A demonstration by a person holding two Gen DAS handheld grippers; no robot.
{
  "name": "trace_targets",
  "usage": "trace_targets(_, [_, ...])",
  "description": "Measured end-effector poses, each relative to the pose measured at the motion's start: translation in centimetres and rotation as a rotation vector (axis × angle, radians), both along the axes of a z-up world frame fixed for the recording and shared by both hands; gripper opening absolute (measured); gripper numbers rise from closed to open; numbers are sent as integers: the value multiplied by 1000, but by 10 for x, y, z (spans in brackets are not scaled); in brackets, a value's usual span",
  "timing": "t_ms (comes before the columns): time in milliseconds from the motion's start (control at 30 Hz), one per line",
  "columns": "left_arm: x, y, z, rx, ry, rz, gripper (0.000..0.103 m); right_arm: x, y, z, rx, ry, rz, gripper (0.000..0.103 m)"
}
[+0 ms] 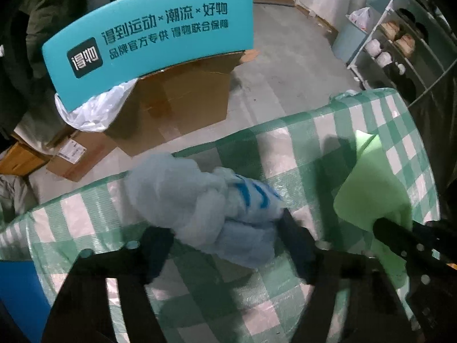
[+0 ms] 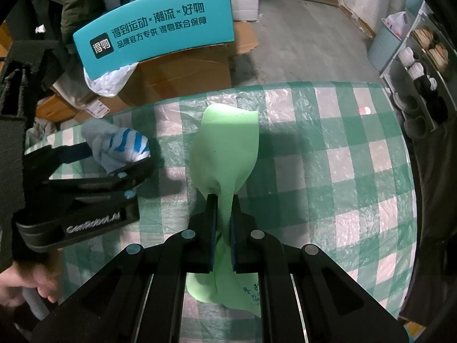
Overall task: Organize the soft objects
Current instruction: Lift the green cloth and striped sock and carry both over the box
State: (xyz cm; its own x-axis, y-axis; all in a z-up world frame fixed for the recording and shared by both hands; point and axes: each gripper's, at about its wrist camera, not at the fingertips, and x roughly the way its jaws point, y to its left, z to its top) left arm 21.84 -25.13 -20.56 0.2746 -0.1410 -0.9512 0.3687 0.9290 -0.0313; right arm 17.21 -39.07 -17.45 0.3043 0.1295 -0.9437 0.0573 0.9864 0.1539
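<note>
Sock, pale green, soft knit (image 2: 225, 154), clamped between the closed right tongs (image 2: 223, 200); its free end stands up above the fingers, its lower end with printed lettering hangs below them over the green-and-white checked, plastic-covered surface (image 2: 342, 157). Bundle of white and pale blue fabric with bright blue stripes (image 1: 217, 203), to the left of the sock and apart from it, gripped between the fingers of the left tongs (image 1: 225, 234), just above the same surface. Teal curved-looking box lid with dark printed Chinese characters (image 1: 148, 40), beyond the far edge, resting on a brown cardboard carton (image 1: 182, 97). Crumpled white plastic bag (image 1: 85, 111), beside the carton. Grey concrete floor (image 1: 285, 57). White shoe rack (image 1: 400, 45), far right.
</note>
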Motion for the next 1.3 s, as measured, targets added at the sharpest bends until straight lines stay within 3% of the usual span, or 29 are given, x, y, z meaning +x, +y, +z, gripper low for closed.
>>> trace_targets(67, [1,0,1,10,-13,-1,59,0,1,0,0,1,1,7])
trace_targets(233, [-2,5,3,15,-16,5,53,0,6,1,0,0,13,7])
trace_targets(800, [-40,38,42,83,-121,-33,52,-10,30,25,-9,-38,72,7])
trace_targets(1300, [-92,84,71,115,-136,-22,52,-44,55,60,3,-75,138,7])
